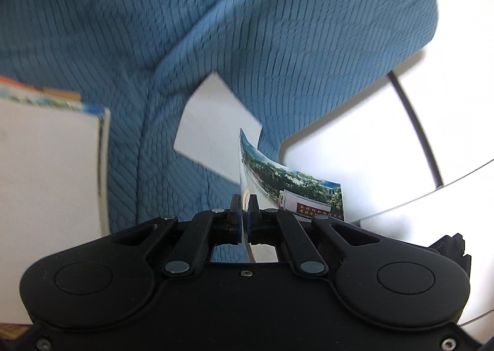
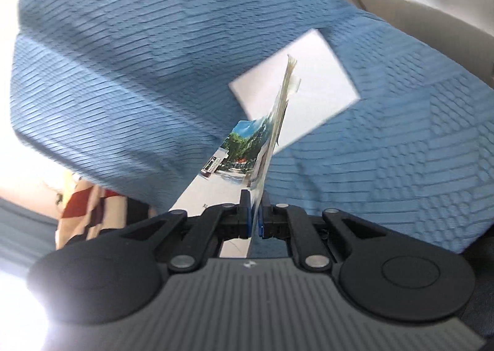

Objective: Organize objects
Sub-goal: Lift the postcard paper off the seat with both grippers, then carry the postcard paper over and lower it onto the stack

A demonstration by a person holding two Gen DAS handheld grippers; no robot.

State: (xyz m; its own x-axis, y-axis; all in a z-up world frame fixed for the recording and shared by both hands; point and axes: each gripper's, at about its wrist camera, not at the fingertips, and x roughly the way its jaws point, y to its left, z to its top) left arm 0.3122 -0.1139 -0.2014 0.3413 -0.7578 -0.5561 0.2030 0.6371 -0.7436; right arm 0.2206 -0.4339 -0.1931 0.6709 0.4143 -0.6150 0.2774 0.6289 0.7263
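Left gripper: the left gripper (image 1: 244,206) is closed on a glossy photo print (image 1: 296,187), its black jaws pinching the print's near edge so the print stands on edge between them.

Left-held print: the picture side faces right and shows green trees, blue sky and a low white building with a dark red sign; the print curves away from the jaws toward the right.

Right gripper: the right gripper (image 2: 255,206) is clamped on a thin stack of photo prints (image 2: 271,141), also held on edge; blue pads show on the inner faces of the jaws.

Right-held stack: several sheet edges fan out at the far tip, and the left face shows trees, sky and a white building above a pale paved area.

Loose card: a white card (image 1: 213,125) lies blank side up on the blue quilted cover (image 1: 278,27), beyond both grippers; in the right wrist view the same white card (image 2: 311,76) sits behind the raised stack on the blue quilted cover (image 2: 154,42).

Stack at left: in the left wrist view a pile of cards (image 1: 49,165) fills the left edge, its top blank and white, with coloured picture edges showing along its far side.

Containers: no box, tray or album can be made out in either view; the prints are either in the jaws or lying on the cover.

Sharpness: both views are blurred.
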